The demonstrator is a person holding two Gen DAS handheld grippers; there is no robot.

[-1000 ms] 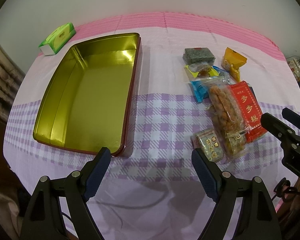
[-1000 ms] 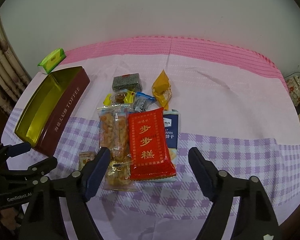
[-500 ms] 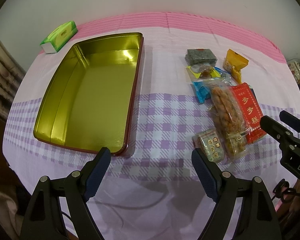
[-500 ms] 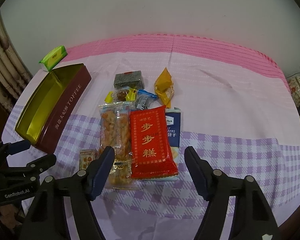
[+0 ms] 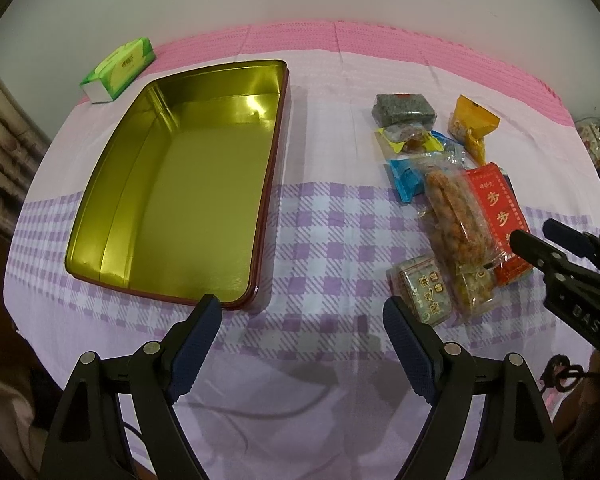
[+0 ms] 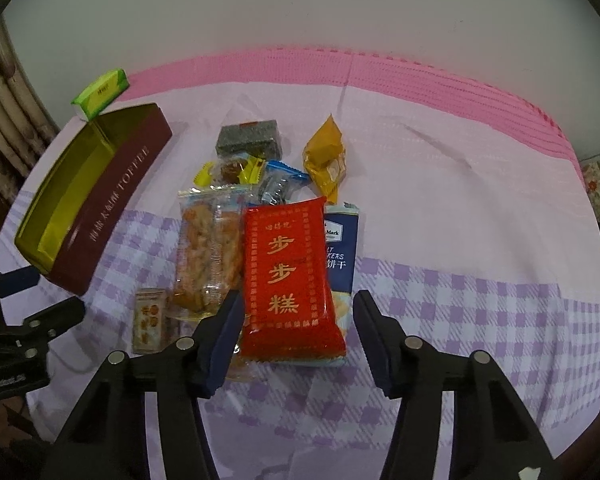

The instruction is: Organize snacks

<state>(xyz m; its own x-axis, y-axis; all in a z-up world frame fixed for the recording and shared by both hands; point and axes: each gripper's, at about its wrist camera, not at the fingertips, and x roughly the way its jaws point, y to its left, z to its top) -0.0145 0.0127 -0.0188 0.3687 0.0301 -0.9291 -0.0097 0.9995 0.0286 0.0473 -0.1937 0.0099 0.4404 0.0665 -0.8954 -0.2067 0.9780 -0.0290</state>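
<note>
We bring the right claw [image 6: 296,326] down over the red pack [image 6: 290,280], jaws closing, pack between them, pads not yet pressing. The red pack lies atop a blue pack [image 6: 340,256], with a clear pack [image 6: 206,256] just left of the claw's left finger. Risk 1: the left finger snags the clear pack. Risk 2: the blue pack lifts too. The left claw [image 5: 302,340] hangs spread and empty; the tin [image 5: 180,184] sits ahead-left of it on the desk [image 5: 328,240].
</note>
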